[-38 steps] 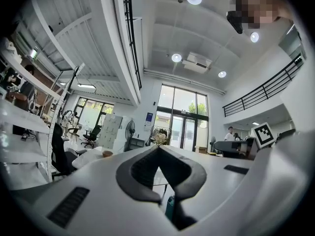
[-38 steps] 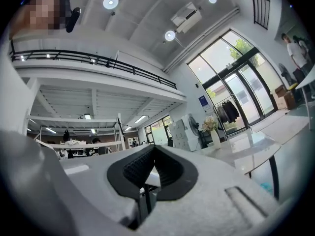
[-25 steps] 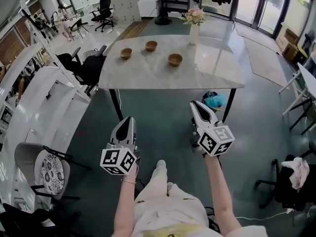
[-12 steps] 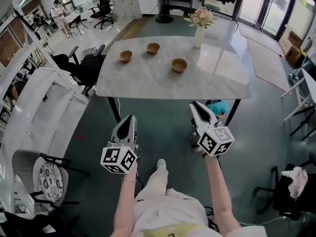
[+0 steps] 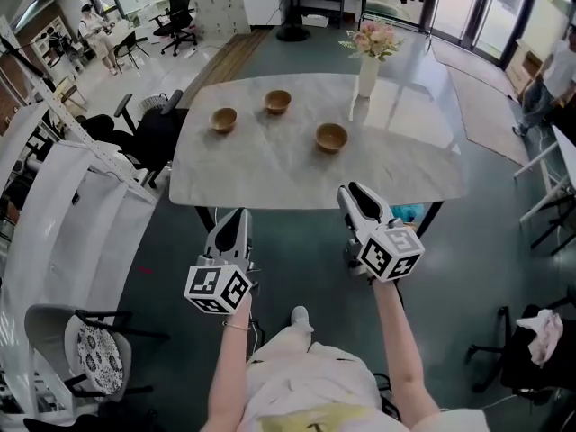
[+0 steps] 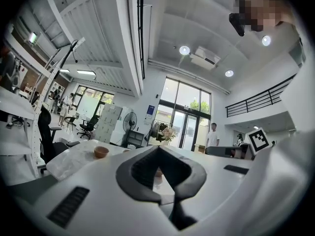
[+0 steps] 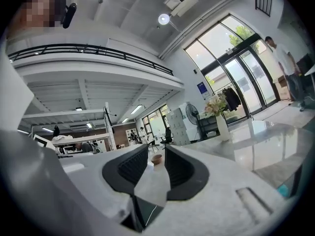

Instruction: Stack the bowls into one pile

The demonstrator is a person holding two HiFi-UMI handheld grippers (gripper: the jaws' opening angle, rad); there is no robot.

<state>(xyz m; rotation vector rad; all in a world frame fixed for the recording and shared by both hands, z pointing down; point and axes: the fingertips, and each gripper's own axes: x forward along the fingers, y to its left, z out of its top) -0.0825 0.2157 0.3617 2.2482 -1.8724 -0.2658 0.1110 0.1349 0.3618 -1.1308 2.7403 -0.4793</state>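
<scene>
Bowls (image 5: 278,102) apart on counter (image 5: 396,169) | left tool (image 5: 236,216) closed, empty | right tool (image 5: 353,190) jaws just opening, nothing between

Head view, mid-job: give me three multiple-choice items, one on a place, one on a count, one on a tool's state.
1. Relative to the wooden bowls, where is the flower vase? A on the floor; B between two of them; C on the marble table, right of them all.
2. How many bowls are out? A three; B two; C five.
3. The right tool's jaws are: A shut on a bowl; B apart, empty; C pressed together.
1 C: head view shows it right of them. 2 A: three lie separate, unstacked. 3 B: right gripper view shows a gap, the jaws having just been opening, nothing between.
</scene>
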